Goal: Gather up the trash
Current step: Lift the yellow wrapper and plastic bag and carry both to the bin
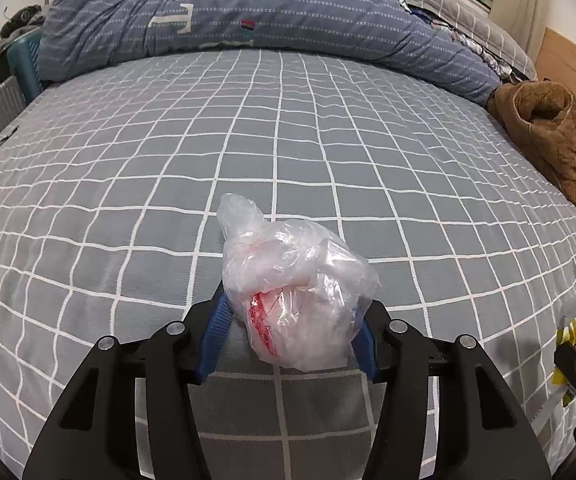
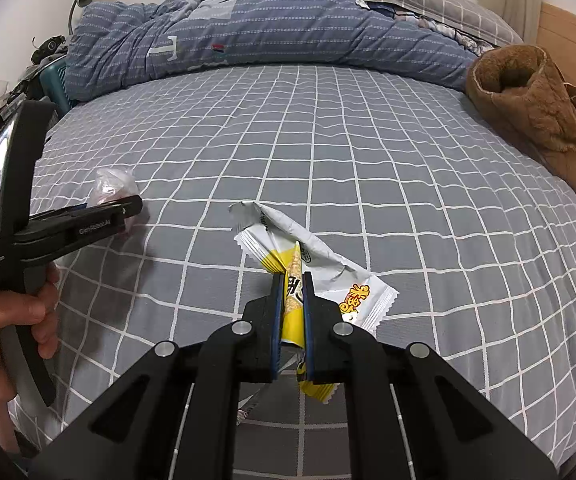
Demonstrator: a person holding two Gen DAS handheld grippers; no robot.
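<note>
Left wrist view: your left tongs [image 1: 294, 316] are clenched on a crumpled clear plastic bag [image 1: 294, 288] with red print; the print is too crinkled to read. The bag sits at 6 o'clock, bulging up between the blue pads [image 1: 215, 330], over the grey checked bed [image 1: 288, 140]. It looks feather-light, soft and slippery, so you are better off with a bunched fold than a single thin layer. A blue quilt [image 1: 248, 16] is heaped at 12 o'clock, a brown fleece garment [image 1: 548, 140] lies at 3 o'clock, and your right tongs show at 4 o'clock with yellow in them.

Right wrist view: your right tongs [image 2: 291, 308] are grasping a yellow and white snack wrapper [image 2: 320, 264], pinched through its yellow middle, at 6 o'clock above the bed [image 2: 368, 140]. The orange characters on its white end cannot be read with confidence. It looks like thin crinkly foil, light and slick, likely to slide if the squeeze eases. At 9 o'clock your left hand [image 2: 4, 320] holds the left tongs [image 2: 128, 210], marked "GenRobot.AI" on the arm and what looks like "Data Acquisition System" on the body, with the plastic bag [image 2: 114, 184] at their tip.
</note>
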